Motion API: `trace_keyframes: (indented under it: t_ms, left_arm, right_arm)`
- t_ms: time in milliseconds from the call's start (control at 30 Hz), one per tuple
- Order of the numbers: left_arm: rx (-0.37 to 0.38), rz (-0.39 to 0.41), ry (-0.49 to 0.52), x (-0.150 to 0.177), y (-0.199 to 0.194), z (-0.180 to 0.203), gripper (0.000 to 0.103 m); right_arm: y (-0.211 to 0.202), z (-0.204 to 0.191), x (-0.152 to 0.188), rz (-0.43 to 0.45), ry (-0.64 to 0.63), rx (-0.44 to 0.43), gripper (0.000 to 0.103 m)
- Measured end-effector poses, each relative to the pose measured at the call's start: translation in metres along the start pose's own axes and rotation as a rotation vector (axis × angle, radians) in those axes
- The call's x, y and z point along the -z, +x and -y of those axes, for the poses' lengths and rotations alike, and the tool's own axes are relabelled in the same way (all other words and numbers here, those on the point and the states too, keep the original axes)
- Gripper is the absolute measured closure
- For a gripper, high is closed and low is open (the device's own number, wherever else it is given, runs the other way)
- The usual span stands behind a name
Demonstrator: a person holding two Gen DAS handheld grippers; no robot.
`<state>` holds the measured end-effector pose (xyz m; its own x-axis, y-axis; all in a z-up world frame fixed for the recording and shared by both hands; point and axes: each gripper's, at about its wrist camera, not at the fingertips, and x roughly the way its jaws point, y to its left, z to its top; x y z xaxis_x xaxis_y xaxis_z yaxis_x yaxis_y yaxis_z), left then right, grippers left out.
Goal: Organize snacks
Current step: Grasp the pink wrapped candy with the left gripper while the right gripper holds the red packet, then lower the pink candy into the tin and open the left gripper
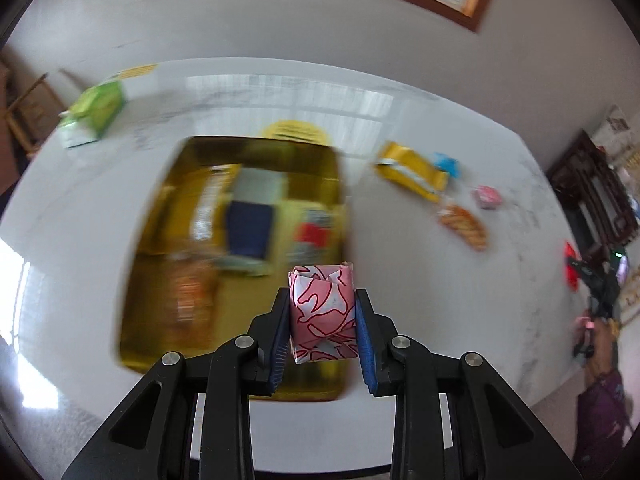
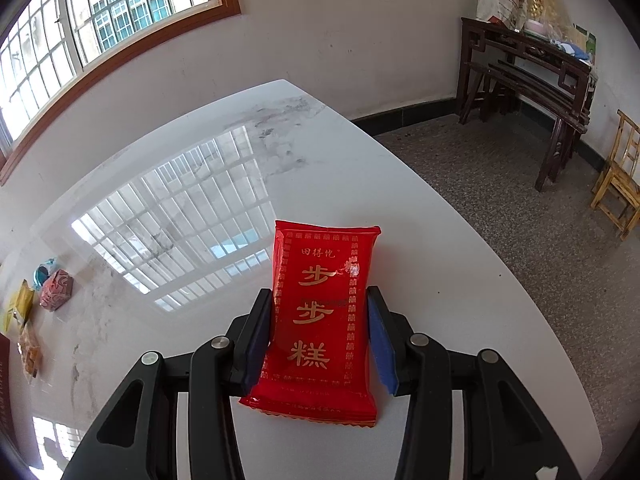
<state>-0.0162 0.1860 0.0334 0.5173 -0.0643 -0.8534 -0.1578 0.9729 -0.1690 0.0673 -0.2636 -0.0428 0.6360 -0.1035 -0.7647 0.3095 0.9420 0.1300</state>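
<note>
1. Left gripper: jaws clamped on a pink candy, wrapped in pink-and-white patterned paper and held above the near right corner of the gold tray.
2. Gold tray: lies on the white table, blurred; several packets lie inside it, among them a dark blue one near its middle and a red one right of that.
3. Right of the tray, on the table: an orange packet, a second pink candy, a yellow packet and a blue candy, all well apart from the tray.
4. Beyond the tray's far left corner: a green box.
5. Right gripper: jaws clamped on the sides of a red packet with gold characters, seen over the table's right part, far right of the tray.
6. Behind the table: a wall and a wood-framed window.
</note>
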Motion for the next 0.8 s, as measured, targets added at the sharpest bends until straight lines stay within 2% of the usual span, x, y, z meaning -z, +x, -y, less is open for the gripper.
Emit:
trace_keyframes:
  t_ms: [167,400,633,800]
  left_arm:
    - [-0.030,-0.043,-0.042,0.008,0.010,-0.033,0.072]
    - [-0.042,-0.049,-0.024,0.015,0.029,-0.026,0.072]
    - [-0.109,-0.022,0.030,0.019,0.038,-0.016,0.072]
    - [-0.127,-0.025,0.051,0.023,0.047,-0.012,0.072]
  right_arm:
    - [0.000,-0.002,0.000,-0.001,-0.008,0.012,0.060]
    - [0.001,-0.004,0.001,-0.002,-0.011,0.018,0.060]
    - [0.000,-0.004,0.001,-0.002,-0.010,0.016,0.060]
    - [0.000,-0.004,0.002,-0.002,-0.010,0.017,0.060]
